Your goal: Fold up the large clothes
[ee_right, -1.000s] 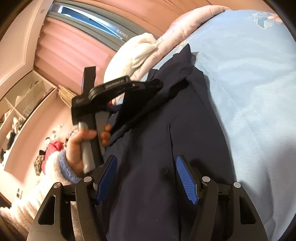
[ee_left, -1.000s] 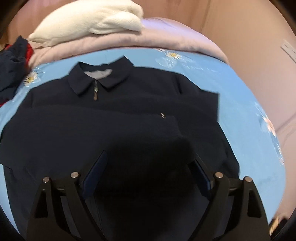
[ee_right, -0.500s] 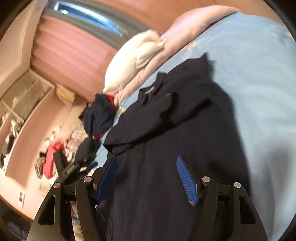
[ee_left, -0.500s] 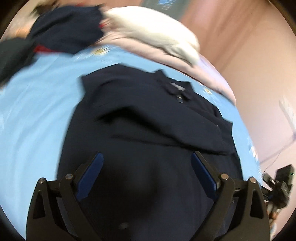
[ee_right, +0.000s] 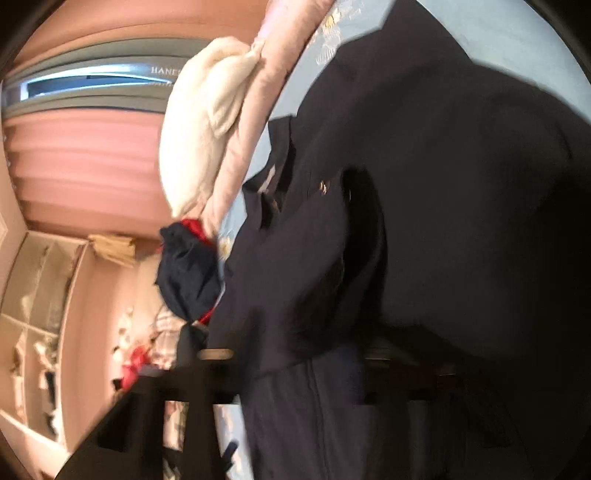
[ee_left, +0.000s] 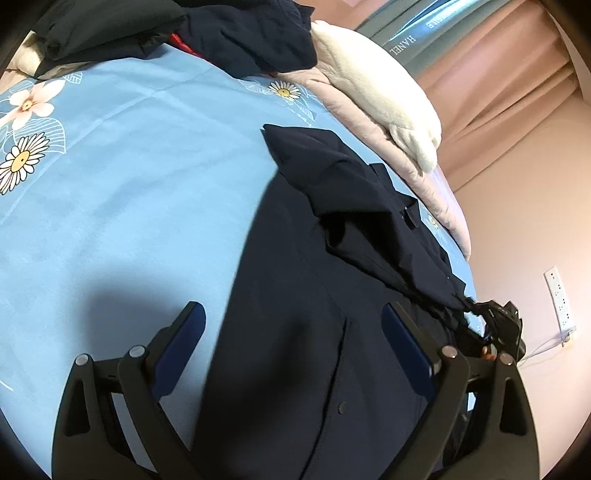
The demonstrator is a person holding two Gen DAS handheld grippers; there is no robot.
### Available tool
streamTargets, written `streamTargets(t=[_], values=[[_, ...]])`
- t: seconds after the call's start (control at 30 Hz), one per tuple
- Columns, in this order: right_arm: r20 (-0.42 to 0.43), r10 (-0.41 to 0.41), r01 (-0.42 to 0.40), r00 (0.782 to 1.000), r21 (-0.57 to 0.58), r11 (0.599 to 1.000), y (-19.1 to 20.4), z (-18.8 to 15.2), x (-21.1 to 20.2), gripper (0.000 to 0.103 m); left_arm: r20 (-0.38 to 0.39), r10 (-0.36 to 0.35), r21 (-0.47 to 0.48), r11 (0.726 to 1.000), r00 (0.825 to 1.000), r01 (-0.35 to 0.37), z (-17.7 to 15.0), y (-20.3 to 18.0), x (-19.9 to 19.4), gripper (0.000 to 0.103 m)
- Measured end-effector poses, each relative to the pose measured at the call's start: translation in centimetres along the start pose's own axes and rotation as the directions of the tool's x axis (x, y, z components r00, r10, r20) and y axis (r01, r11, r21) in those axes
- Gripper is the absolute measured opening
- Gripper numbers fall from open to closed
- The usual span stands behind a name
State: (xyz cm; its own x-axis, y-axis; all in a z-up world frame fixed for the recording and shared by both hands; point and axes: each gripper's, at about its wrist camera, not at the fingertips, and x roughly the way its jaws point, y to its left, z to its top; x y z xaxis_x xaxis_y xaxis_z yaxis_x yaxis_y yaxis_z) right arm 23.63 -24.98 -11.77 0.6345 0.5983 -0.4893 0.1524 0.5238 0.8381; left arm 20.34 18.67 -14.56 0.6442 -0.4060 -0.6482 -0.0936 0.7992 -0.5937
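Navy jacket [ee_left: 295, 350] lies spread on the blue floral bedsheet [ee_left: 110, 206], collar end toward the pillows, with one sleeve folded across its chest. From my left wrist view, the left gripper [ee_left: 291, 347] hangs over the jacket's lower body with its jaws wide apart and nothing between them; the left pad sits over bare sheet, the right pad over fabric. My right gripper [ee_left: 498, 328] shows at the jacket's far edge in that view, and the sleeve cloth draws to a point at its tip, so I record it as clamped on the jacket. The right wrist view is blurred and mostly filled by dark cloth [ee_right: 424, 221] draped over the fingers, which hides the jaws there.

Beyond the collar, a white pillow [ee_left: 376, 85] rests on a folded pink quilt [ee_left: 436, 184]. A heap of dark clothes [ee_left: 184, 33] with a red lining sits at the sheet's far corner. Pink curtains [ee_left: 498, 85] hang behind. A wall socket [ee_left: 559, 299] is at right. Open shelves [ee_right: 33, 314] hold items I cannot identify.
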Motion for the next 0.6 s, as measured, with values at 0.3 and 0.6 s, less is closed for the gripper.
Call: streamTargets(t=[0.3, 0.6], values=[[0.156, -0.169, 0.215, 0.973, -0.358, 0.908, 4.6, 1.4, -0.9, 0.012, -0.040, 0.018, 0.031, 0.999, 0.999, -0.017, 0.7, -0.1, 2.1, 0.096], [0.148, -0.367, 0.396, 0.918, -0.363, 0.843, 2.3, 1.9, -1.1, 0.039, -0.082, 0.096, 0.199, 0.977, 0.992, -0.078, 4.4, -5.6, 5.1, 0.096]])
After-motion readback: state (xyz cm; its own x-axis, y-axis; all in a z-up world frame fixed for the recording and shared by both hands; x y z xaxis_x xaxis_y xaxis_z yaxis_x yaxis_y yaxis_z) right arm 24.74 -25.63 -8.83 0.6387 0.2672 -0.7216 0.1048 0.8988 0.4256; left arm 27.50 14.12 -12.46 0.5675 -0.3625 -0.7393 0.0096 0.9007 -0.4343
